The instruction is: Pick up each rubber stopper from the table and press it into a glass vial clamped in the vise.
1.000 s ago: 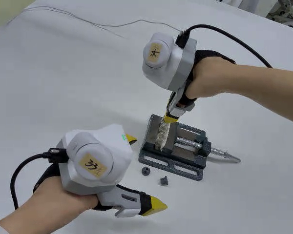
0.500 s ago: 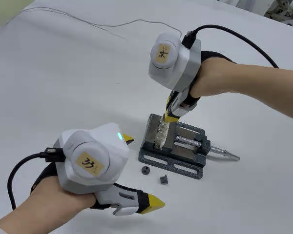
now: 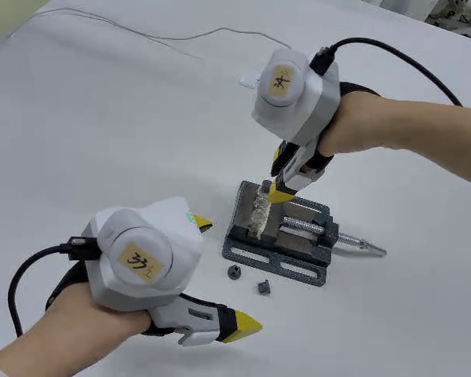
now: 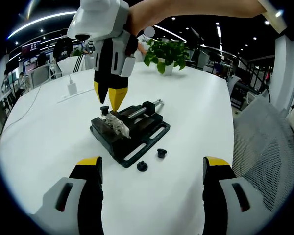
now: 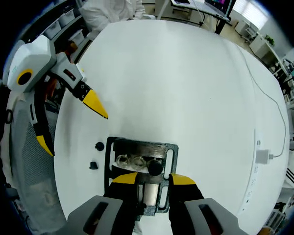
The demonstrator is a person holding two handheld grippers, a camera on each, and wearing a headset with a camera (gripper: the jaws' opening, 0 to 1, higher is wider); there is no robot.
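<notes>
"Left gripper (image 3: 224, 272) first. What's its state?"

"Jaws spread wide with nothing in them, hovering near the 2 loose rubber stoppers (image 4: 142, 166). Those lie on the white table (image 3: 102, 118), just in front of the vise (image 3: 255, 258)."

"And in the vise?"

"A row of glass vials (image 5: 136, 160) is clamped between its cheeks. The end one carries a seated black stopper (image 5: 154, 167), and 2 mouths beside it look open."

"Right gripper (image 4: 109, 97)?"

"Above that end vial, with its tips narrowly parted and gripping nothing."

"So how should the next stopper go?"

"My judgement: pinch 1 loose stopper by its sides with the plug end down, then centre it over an open mouth. Push straight along the vial's axis—any sideways lean would lever the glass against the cheeks."

"What has changed?"

"1 second ago the right gripper's tips were down at the vial row, hiding that stopper. Now they have lifted clear and it shows on its own. Left gripper sits much as it did."
</notes>
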